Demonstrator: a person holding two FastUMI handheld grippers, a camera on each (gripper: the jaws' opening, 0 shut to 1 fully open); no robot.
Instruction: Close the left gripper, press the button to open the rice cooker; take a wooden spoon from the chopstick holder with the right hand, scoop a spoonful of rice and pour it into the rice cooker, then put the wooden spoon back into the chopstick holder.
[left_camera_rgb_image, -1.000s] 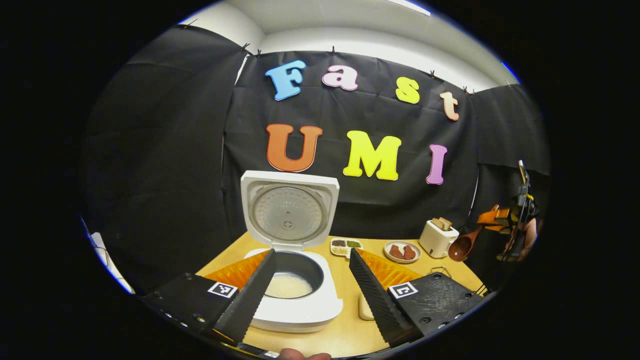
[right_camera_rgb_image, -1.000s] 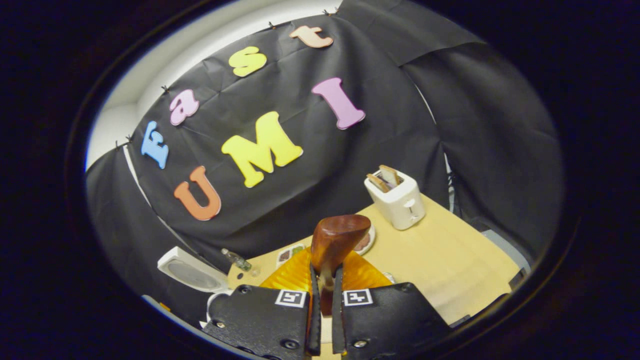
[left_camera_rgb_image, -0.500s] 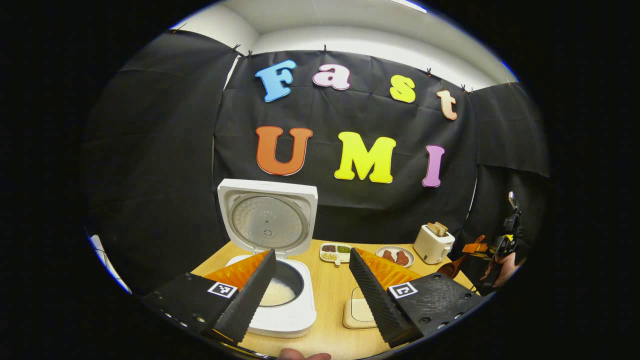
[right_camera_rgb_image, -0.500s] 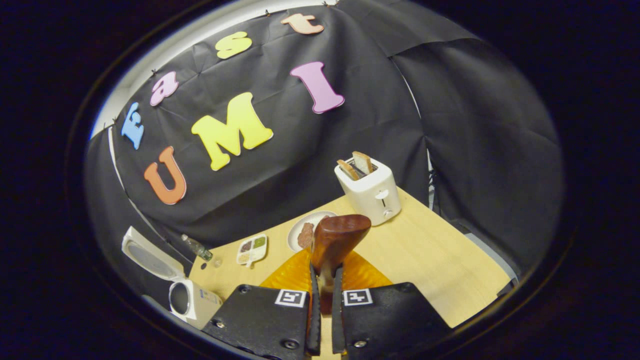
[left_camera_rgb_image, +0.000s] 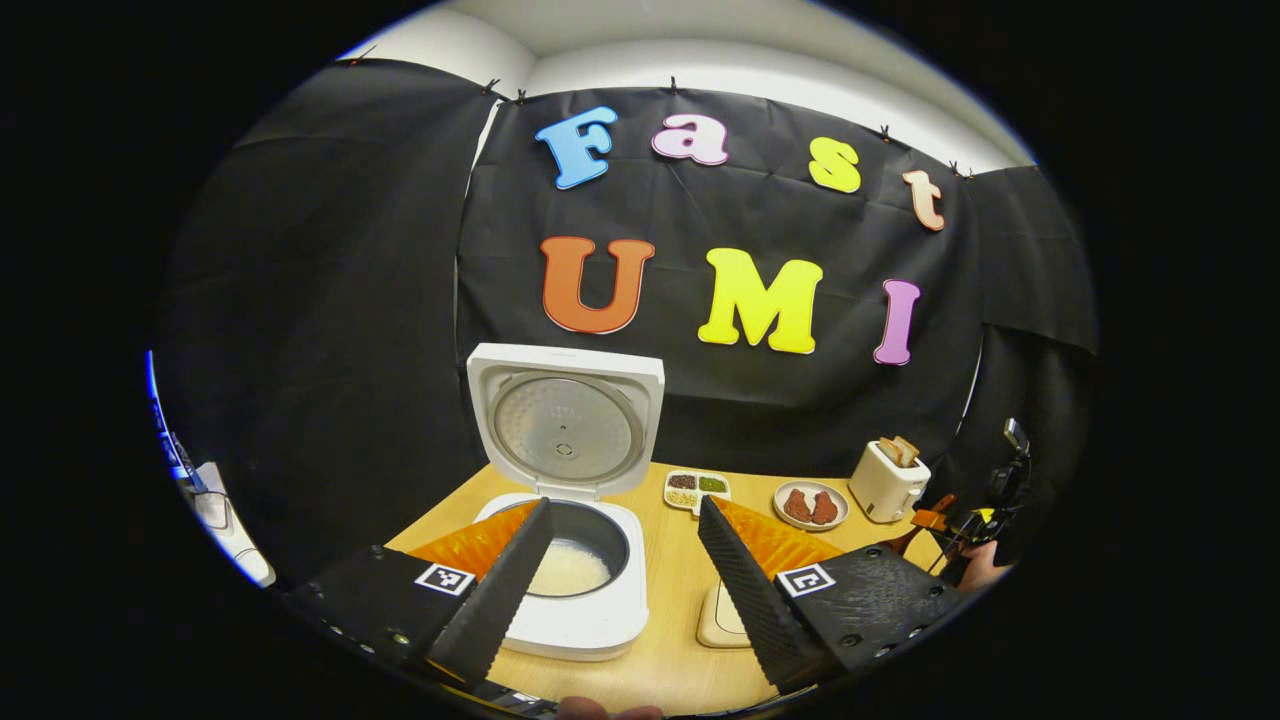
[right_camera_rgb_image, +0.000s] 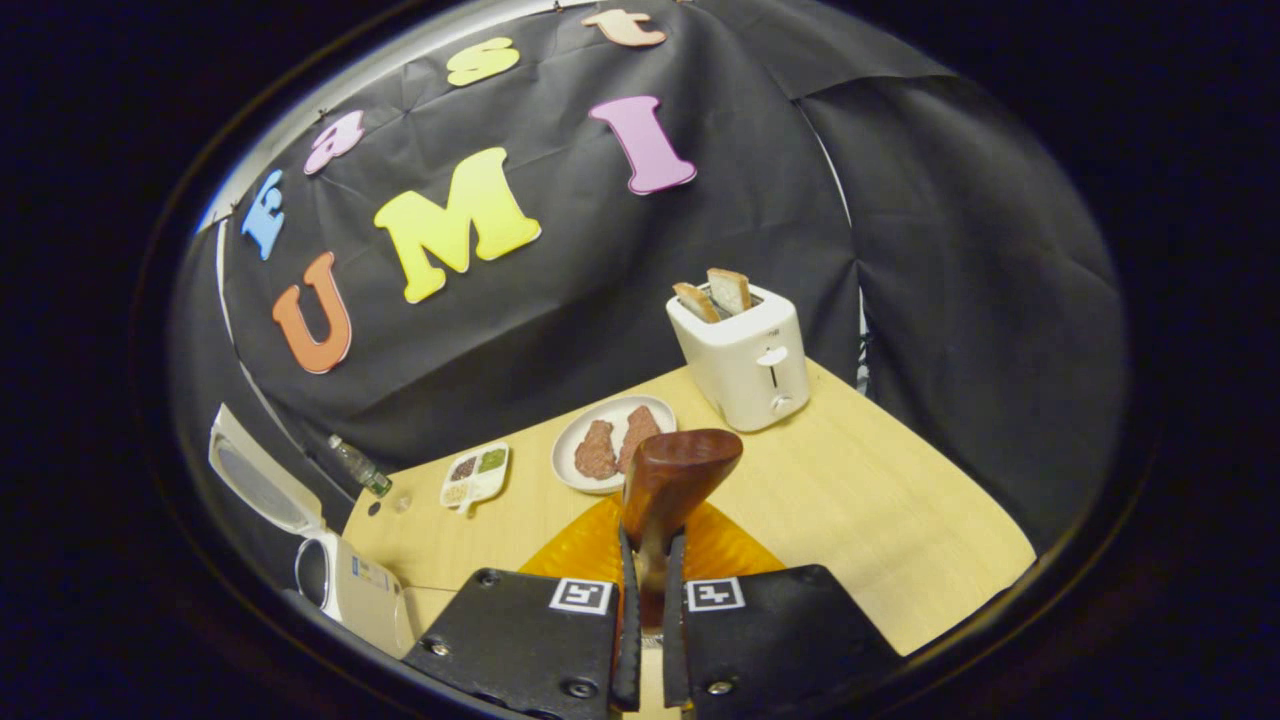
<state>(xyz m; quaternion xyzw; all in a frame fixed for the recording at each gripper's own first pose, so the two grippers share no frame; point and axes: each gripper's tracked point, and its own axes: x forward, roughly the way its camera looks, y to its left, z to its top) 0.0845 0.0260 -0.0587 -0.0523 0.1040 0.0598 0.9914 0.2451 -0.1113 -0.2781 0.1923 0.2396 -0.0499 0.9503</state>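
Note:
The white rice cooker stands open with its lid upright, and white rice lies in the pot. My left gripper hovers just before the cooker, open, with nothing between its fingers. My right gripper is shut on the handle of a brown wooden spoon, whose bowl sticks out forward above the table; what is in the bowl is hidden. The cooker also sits at the lower left of the right gripper view. At the far right of the left gripper view, a hand holds the right gripper.
On the light wooden table stand a white toaster with bread, a plate of meat pieces, a small sectioned dish and a small bottle. A cream rounded-square dish lies right of the cooker.
The right gripper has sunk lower at the table's right end with the spoon in it; toaster and plate look nearer. The left gripper has shifted slightly and stays open.

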